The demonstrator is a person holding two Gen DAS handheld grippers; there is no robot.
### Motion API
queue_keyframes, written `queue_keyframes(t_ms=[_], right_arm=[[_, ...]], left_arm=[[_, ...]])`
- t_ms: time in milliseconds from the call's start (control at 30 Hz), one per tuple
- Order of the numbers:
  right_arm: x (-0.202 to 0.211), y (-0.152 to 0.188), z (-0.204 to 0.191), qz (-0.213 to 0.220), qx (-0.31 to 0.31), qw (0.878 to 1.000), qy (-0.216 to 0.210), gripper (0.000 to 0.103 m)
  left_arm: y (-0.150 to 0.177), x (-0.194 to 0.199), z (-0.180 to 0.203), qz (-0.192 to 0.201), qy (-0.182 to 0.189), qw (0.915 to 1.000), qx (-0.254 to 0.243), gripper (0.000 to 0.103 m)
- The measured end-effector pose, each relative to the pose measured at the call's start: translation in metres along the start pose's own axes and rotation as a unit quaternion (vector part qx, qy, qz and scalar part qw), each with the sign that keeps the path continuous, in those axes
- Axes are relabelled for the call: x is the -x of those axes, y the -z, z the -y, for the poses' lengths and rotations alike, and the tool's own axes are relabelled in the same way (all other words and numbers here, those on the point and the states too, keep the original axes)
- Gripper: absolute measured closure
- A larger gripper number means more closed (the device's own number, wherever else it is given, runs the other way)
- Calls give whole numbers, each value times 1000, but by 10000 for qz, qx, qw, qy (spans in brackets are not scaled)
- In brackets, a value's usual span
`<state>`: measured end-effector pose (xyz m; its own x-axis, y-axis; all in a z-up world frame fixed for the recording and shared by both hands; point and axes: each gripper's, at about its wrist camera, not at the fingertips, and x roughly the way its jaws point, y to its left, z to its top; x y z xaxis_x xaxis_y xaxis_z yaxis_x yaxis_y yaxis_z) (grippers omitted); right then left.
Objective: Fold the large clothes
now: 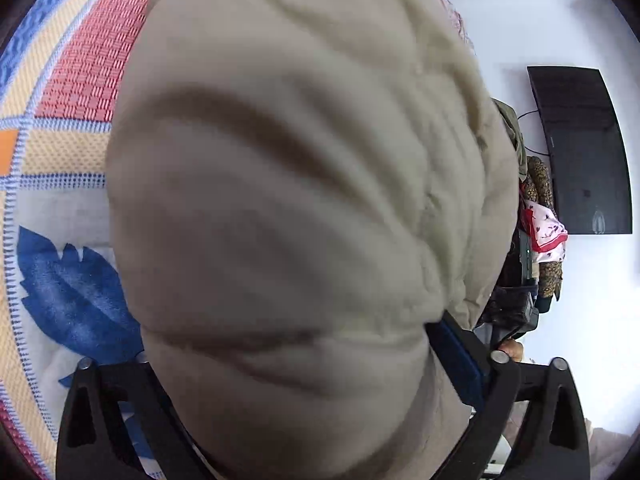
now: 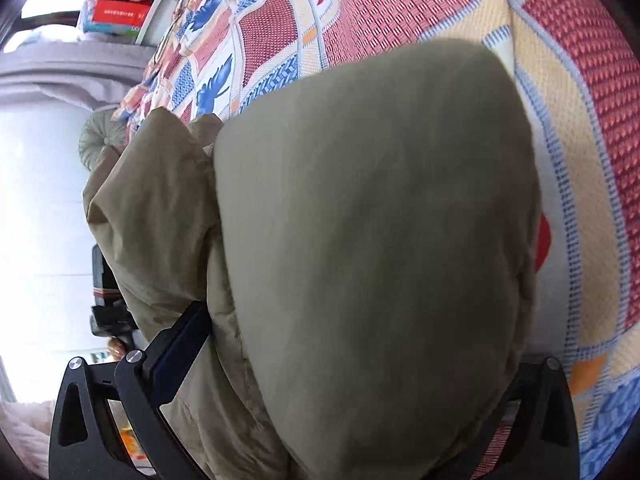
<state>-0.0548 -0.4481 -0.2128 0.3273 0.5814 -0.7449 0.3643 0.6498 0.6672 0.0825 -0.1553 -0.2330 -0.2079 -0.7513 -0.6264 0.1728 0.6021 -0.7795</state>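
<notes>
Left wrist view: we've got both hand-held grippers, left (image 1: 304, 360) and right (image 2: 352, 360), clamped on the bulky beige padded coat (image 1: 288, 184), bunched directly ahead above the patchwork-patterned bed cover (image 1: 76, 80).

Bedroom corner, bright and overexposed.

Beyond and to either side of the tongs, a woven patchwork blanket (image 2: 568, 128) in red, cream and blue squares with blue leaf motifs. Right of the left tongs, a plain white wall (image 1: 520, 20) bearing a flat black rectangular screen (image 1: 582, 148), with leopard-print and pink floral cloths (image 1: 546, 220) heaped beside it. Far left of the right tongs, a round pleated grey-green cushion (image 2: 98, 142) and a red box (image 2: 120, 12) high up.
</notes>
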Motion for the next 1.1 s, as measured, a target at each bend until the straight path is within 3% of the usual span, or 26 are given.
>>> queue_keyframes(t_ms=[67,100,233,300,567,800,1000,1100], right_arm=[[-3,3,1,35,-141,9999,-75,1],[-3,4,0,73,-203,9997,-103,6],[5,9,-9,174,-311,9989,-302,51],[9,12,-21,219,-216,9991,-299,57],[5,-2,-95,342,156,9984,-429,58],[-56,-56,-183,333,525,9955,-708,58],[-137,-104,-238,237,697,9943,-770,58],[-173,-123,-244,198,599,9956,-687,58]], left_arm=[[2,8,7,106,-50,9999,-59,17],[3,13,9,144,-56,9998,-98,22],[4,32,25,280,-55,9991,-328,29],[3,48,30,390,-12,9984,-412,29],[-35,148,19,1032,-107,9925,-642,29],[-85,229,-32,1528,-561,9849,-595,29],[-121,250,-91,1720,-1096,9782,-397,28],[-128,238,-124,1683,-1506,9737,-299,18]])
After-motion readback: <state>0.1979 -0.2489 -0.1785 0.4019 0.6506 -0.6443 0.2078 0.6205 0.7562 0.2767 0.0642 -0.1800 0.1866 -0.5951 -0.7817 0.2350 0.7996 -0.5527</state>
